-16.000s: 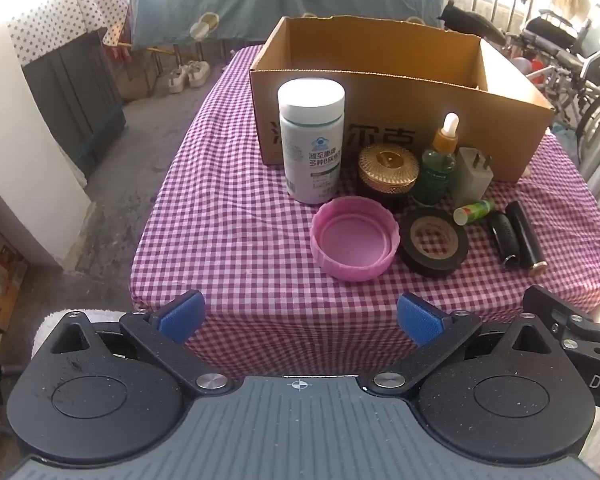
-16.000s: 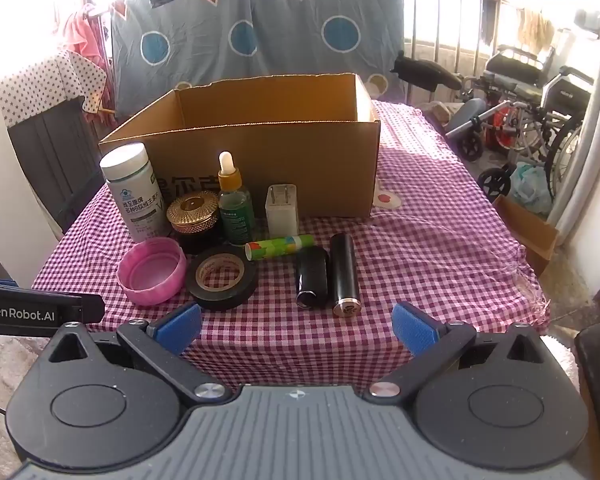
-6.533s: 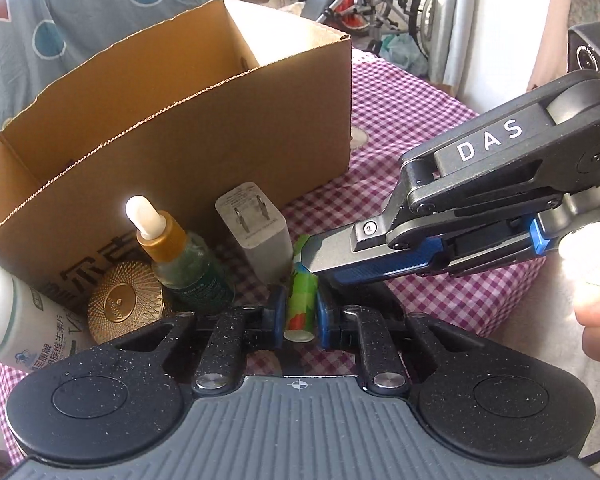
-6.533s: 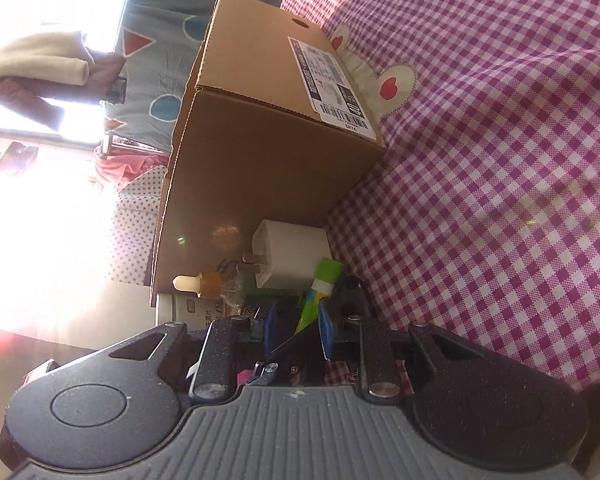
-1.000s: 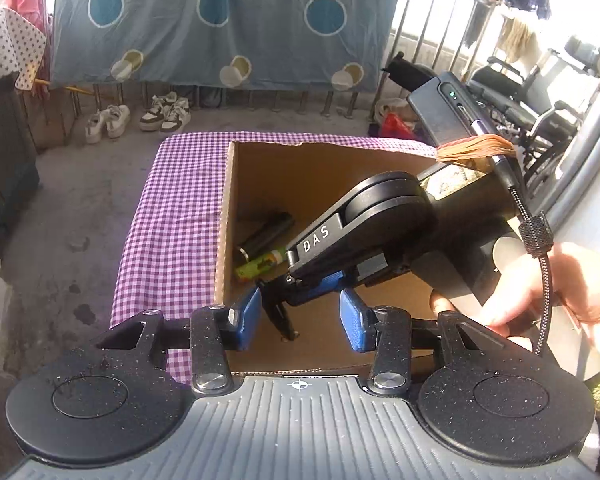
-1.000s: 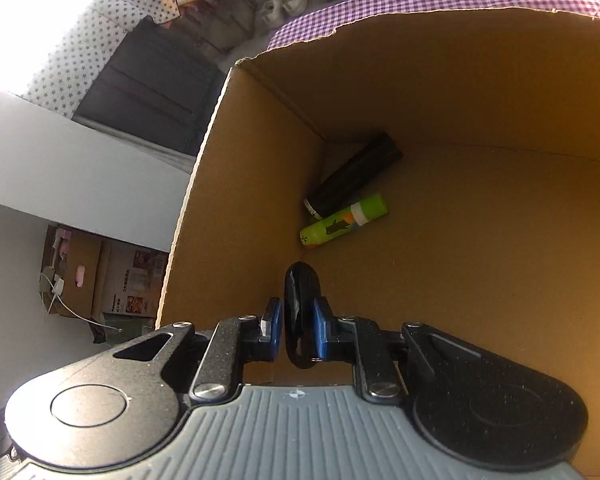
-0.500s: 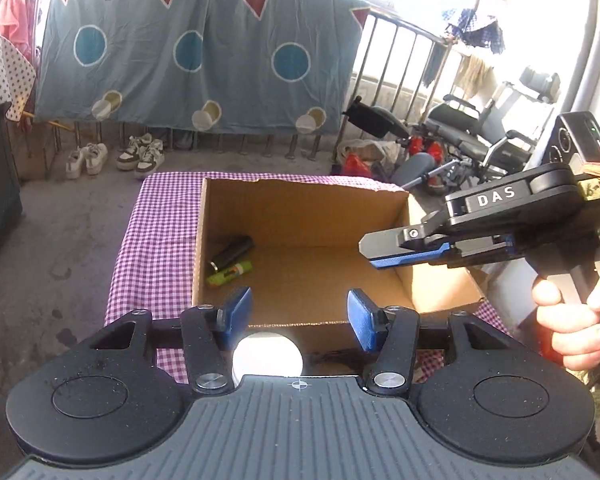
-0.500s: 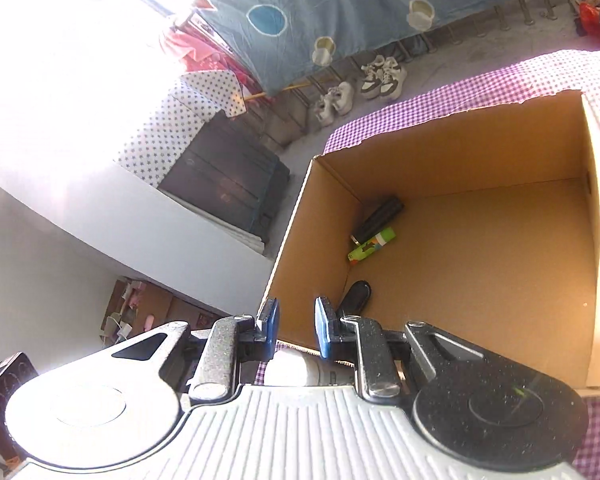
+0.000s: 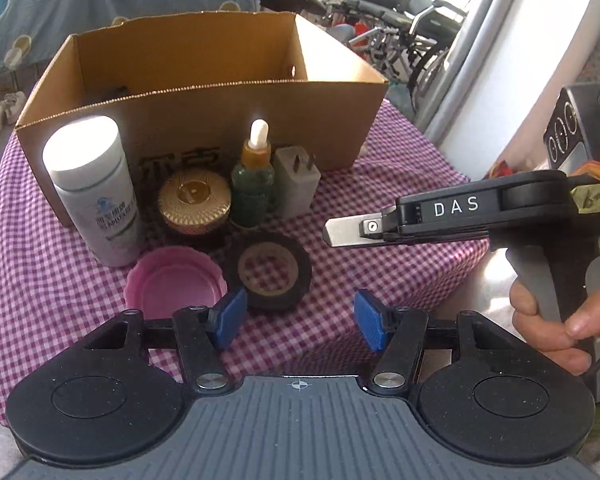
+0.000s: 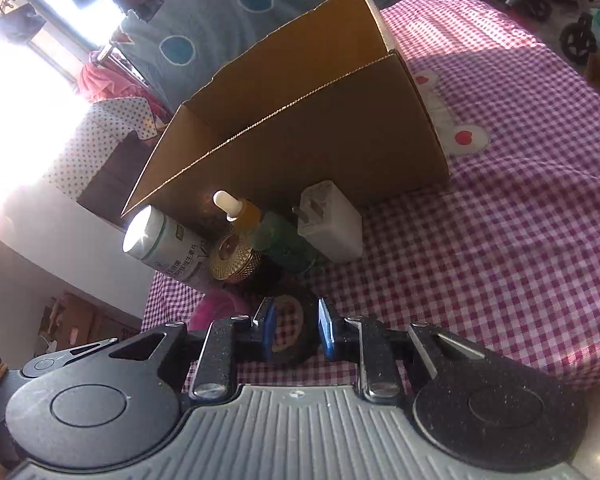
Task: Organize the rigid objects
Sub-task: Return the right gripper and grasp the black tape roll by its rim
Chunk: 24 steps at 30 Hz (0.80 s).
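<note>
Left wrist view: close, angled down, facing the cardboard box (image 9: 204,92). Right wrist view: rolled sideways, from the right. Shared: box, dropper bottle (image 9: 253,184), tape roll (image 9: 269,270).

An open cardboard box (image 9: 204,108) stood on the checked table (image 9: 380,208). In a row against its front wall stood a white pill bottle (image 9: 94,192), upright, a jar with a ribbed gold lid (image 9: 194,200), a green dropper bottle (image 9: 252,184) with an amber collar and white bulb, and a white plug adapter (image 9: 296,182), prongs up. Nearer, a pink lid (image 9: 174,282) lay hollow side up, touching or just beside a flat roll of black tape (image 9: 268,270).
</note>
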Tool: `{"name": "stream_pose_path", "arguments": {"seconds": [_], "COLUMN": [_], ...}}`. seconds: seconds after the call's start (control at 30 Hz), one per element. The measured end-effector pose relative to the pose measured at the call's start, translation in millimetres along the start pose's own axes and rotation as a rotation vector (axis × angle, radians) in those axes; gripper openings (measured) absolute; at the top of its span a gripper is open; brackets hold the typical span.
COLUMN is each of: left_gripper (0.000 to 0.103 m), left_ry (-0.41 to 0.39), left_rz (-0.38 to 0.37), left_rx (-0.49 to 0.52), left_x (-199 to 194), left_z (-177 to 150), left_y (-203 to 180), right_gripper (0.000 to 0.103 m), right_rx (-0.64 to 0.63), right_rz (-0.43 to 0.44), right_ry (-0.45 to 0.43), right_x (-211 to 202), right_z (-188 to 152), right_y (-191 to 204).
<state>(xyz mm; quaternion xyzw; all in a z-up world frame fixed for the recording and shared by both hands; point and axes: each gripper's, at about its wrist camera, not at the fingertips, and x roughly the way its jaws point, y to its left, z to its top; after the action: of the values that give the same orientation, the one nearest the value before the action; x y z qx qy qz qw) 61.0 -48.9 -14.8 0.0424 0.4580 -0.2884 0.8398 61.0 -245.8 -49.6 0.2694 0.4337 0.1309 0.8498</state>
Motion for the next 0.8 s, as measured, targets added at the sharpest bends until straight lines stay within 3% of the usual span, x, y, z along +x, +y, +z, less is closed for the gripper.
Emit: {"name": "stream_pose_path", "arguments": {"seconds": [0.2,0.37,0.8], "left_gripper": [0.059,0.060,0.060], "left_ry": [0.056,0.016,0.003], "left_rz": [0.062,0.133,0.105], "left_rx": [0.021,0.041,0.083], "left_x": [36.8,42.8,65.0], "left_z": [-13.4,-19.7,-2.9], "left_y": [-14.4,-20.3,-39.2], "right_gripper": [0.025,0.025,0.024], "right_rx": [-0.097,-0.175,-0.259], "right_rz": [-0.040,-0.085,-0.139], "right_ry": [0.024,0.044,0.023], "right_x": [22.0,32.3,40.8], "right_z": [-3.0,-3.6,-8.5], "right_y": [13.7,25.7,30.3]}}
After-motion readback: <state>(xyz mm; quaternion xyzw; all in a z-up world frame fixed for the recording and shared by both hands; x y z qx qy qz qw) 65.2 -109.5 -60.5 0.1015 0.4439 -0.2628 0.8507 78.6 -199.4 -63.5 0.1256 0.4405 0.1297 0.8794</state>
